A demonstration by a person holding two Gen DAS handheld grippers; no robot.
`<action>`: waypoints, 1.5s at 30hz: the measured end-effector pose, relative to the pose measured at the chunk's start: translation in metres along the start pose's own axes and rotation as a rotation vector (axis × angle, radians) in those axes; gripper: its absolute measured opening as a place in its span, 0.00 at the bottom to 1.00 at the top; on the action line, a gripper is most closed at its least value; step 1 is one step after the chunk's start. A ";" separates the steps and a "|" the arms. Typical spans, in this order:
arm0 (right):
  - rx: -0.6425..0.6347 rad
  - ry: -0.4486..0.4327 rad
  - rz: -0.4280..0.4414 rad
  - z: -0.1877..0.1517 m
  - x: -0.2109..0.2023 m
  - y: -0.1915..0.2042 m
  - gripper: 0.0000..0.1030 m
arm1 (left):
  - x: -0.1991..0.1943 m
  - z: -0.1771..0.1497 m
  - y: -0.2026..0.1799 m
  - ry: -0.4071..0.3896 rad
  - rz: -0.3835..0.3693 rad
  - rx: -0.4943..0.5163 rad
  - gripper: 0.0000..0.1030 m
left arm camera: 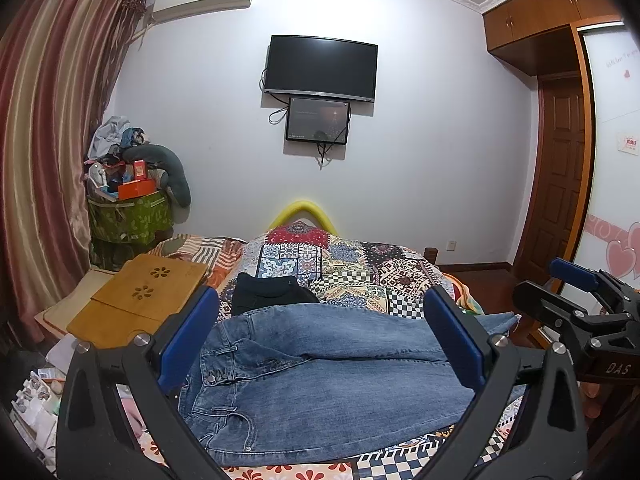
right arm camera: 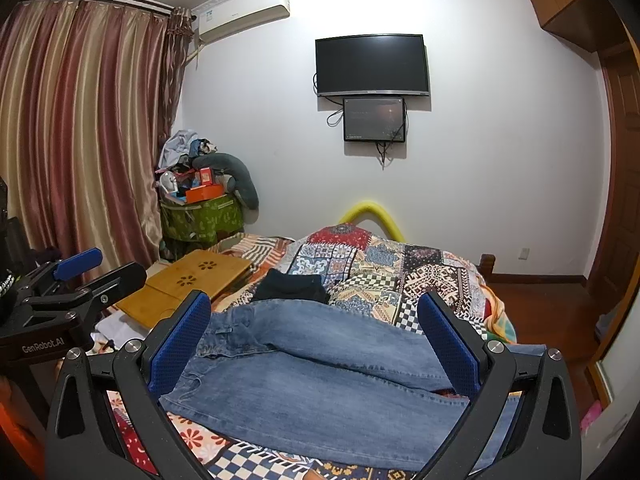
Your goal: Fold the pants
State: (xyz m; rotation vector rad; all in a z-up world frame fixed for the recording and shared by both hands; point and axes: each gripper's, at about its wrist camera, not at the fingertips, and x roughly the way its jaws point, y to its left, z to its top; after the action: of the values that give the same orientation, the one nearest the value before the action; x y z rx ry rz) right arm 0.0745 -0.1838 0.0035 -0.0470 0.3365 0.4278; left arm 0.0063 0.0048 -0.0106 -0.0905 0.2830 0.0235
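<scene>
Blue jeans [left arm camera: 320,376] lie spread flat across the patchwork bed cover [left arm camera: 360,276], waistband at the left, legs running right. They also show in the right wrist view [right arm camera: 320,384]. My left gripper [left arm camera: 320,332] is open and empty, held above the jeans near the waist. My right gripper [right arm camera: 316,332] is open and empty, above the legs. The right gripper also shows at the right edge of the left wrist view [left arm camera: 576,292], and the left gripper at the left edge of the right wrist view [right arm camera: 80,272].
A folded black garment [left arm camera: 272,292] lies on the bed just beyond the jeans. A wooden lap tray [left arm camera: 140,300] sits at the bed's left. A cluttered green bin [left arm camera: 128,216] stands by the curtain. Wooden floor and a door [left arm camera: 560,176] are at the right.
</scene>
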 end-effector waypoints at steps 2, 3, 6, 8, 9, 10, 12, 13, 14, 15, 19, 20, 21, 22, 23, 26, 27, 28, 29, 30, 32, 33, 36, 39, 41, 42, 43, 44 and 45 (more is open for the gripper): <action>0.000 0.001 0.002 0.000 0.000 -0.001 1.00 | 0.000 0.000 -0.001 0.001 0.001 0.002 1.00; 0.000 0.000 0.002 0.000 0.000 -0.001 1.00 | 0.000 0.000 -0.001 0.001 0.002 0.001 1.00; -0.003 0.001 -0.002 0.001 0.000 0.001 1.00 | 0.000 0.000 0.000 0.004 -0.002 -0.004 1.00; -0.003 0.001 -0.002 0.001 0.000 0.001 1.00 | 0.000 0.001 0.000 0.004 -0.003 -0.007 1.00; -0.002 0.002 -0.003 0.001 0.000 0.001 1.00 | 0.001 0.001 -0.001 0.004 -0.002 -0.005 1.00; -0.001 0.001 -0.002 0.001 -0.001 0.001 1.00 | 0.001 0.001 -0.001 0.003 0.000 -0.005 1.00; 0.003 0.002 -0.002 0.002 -0.001 0.000 1.00 | 0.001 0.001 -0.001 0.002 0.003 -0.005 1.00; 0.006 0.003 -0.002 0.002 -0.001 -0.001 1.00 | 0.001 0.002 -0.001 0.002 0.003 -0.006 1.00; 0.007 0.004 -0.001 0.002 -0.001 -0.002 1.00 | 0.001 0.002 -0.001 0.002 0.002 -0.005 1.00; 0.007 0.005 -0.002 0.002 -0.001 -0.002 1.00 | 0.001 0.002 -0.002 0.001 0.004 -0.004 1.00; 0.008 0.006 -0.003 0.002 -0.002 -0.003 1.00 | 0.001 0.002 -0.002 0.001 0.002 -0.003 1.00; 0.008 0.005 -0.003 0.002 -0.002 -0.003 1.00 | 0.001 0.003 -0.002 0.001 0.002 -0.003 1.00; 0.008 0.005 -0.003 0.002 -0.002 -0.003 1.00 | 0.001 0.002 -0.002 0.002 0.001 -0.003 1.00; 0.008 0.005 -0.003 0.002 -0.002 -0.003 1.00 | 0.001 0.002 -0.003 0.001 0.002 -0.003 1.00; 0.008 0.005 -0.003 0.002 -0.002 -0.003 1.00 | 0.001 0.002 -0.003 0.001 0.002 -0.003 1.00; 0.008 0.005 -0.003 0.002 -0.002 -0.003 1.00 | 0.000 0.002 -0.002 0.001 0.001 -0.003 1.00; 0.008 0.006 -0.004 0.002 -0.002 -0.003 1.00 | 0.000 0.002 -0.002 0.001 0.002 -0.003 1.00; 0.008 0.006 -0.003 0.002 -0.002 -0.003 1.00 | 0.000 0.002 -0.002 0.000 0.002 -0.004 1.00; 0.009 0.006 -0.003 0.002 -0.002 -0.003 1.00 | 0.000 0.002 -0.002 0.000 0.004 -0.003 1.00; 0.009 0.005 -0.004 0.002 -0.002 -0.003 1.00 | 0.001 0.003 -0.003 0.001 0.004 -0.001 1.00; 0.009 0.004 -0.003 0.002 -0.002 -0.003 1.00 | 0.001 0.003 -0.003 0.002 0.007 0.001 1.00; 0.009 0.004 -0.002 0.002 -0.002 -0.003 1.00 | 0.001 0.003 -0.003 0.002 0.008 0.001 1.00; 0.007 0.005 -0.004 0.002 -0.002 -0.002 1.00 | 0.001 0.004 -0.003 0.006 0.009 -0.001 1.00; 0.008 0.005 -0.003 0.001 -0.002 -0.002 1.00 | 0.001 0.004 -0.003 0.005 0.009 0.000 1.00; 0.009 0.005 -0.004 0.002 -0.002 -0.003 1.00 | 0.001 0.004 -0.003 0.005 0.009 -0.001 1.00; 0.010 0.005 -0.004 0.002 -0.002 -0.003 1.00 | 0.001 0.004 -0.003 0.006 0.009 -0.001 1.00; 0.008 0.005 -0.004 0.001 -0.002 -0.002 1.00 | 0.001 0.004 -0.003 0.006 0.008 -0.001 1.00; 0.009 0.005 -0.004 0.001 -0.002 -0.003 1.00 | 0.001 0.004 -0.003 0.006 0.007 0.000 1.00; 0.010 0.005 -0.004 0.001 -0.002 -0.003 1.00 | 0.001 0.004 -0.004 0.006 0.009 0.001 1.00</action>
State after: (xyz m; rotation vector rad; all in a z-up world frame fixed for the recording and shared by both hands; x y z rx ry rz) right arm 0.0744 -0.1874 0.0053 -0.0391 0.3431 0.4220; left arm 0.0088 0.0016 -0.0070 -0.0888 0.2894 0.0318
